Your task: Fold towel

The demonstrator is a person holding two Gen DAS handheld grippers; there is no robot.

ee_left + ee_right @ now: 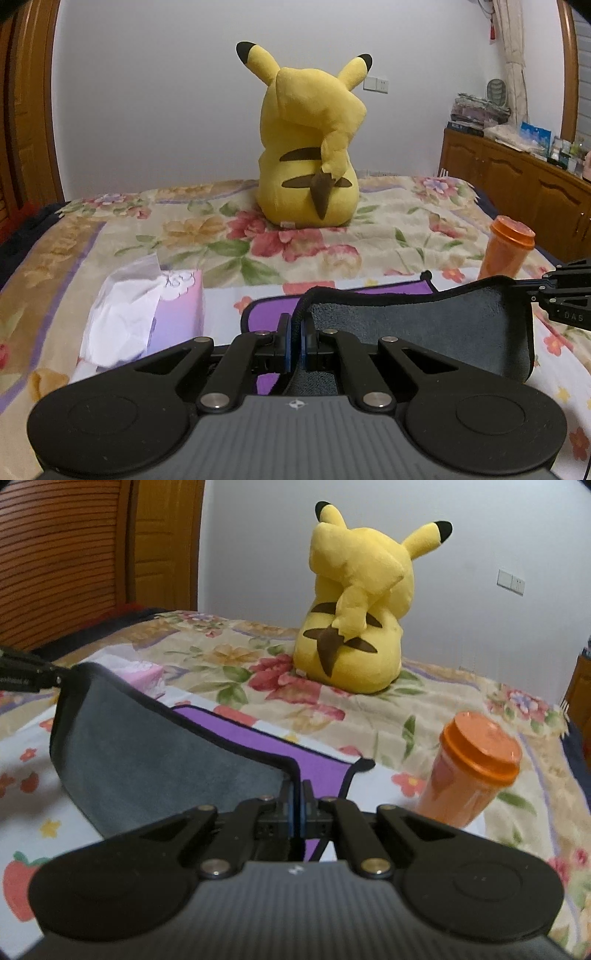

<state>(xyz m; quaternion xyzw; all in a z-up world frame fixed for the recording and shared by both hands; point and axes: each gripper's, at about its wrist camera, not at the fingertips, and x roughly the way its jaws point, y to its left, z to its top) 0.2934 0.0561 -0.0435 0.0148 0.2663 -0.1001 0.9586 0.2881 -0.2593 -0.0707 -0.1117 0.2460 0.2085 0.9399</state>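
The left hand-held gripper (294, 338), at the lower centre of the left wrist view, has its jaws closed tight on a corner of the towel (424, 325). The towel is grey on one face and purple on the other, edged in black. From that corner the grey face runs to the right of the frame, lifted off the bed (110, 229), to where the right hand-held gripper (535, 291) pinches the other corner at the right edge. The purple part lies flat on the bed behind the lifted fold.

In the right wrist view the right hand-held gripper (298, 805) is likewise closed on a towel (155, 753) corner at the lower centre, and the grey face stretches to the upper left, where the left hand-held gripper (55, 674) holds its far corner.

A yellow plush (308, 147) sits on the floral bed at the centre of the left wrist view, its back to the camera. A tissue pack (147, 314) lies at the lower left, just beside the towel. An orange cup (506, 251) stands at the right, near the towel's far edge. A wooden cabinet (517, 192) fills the right background.
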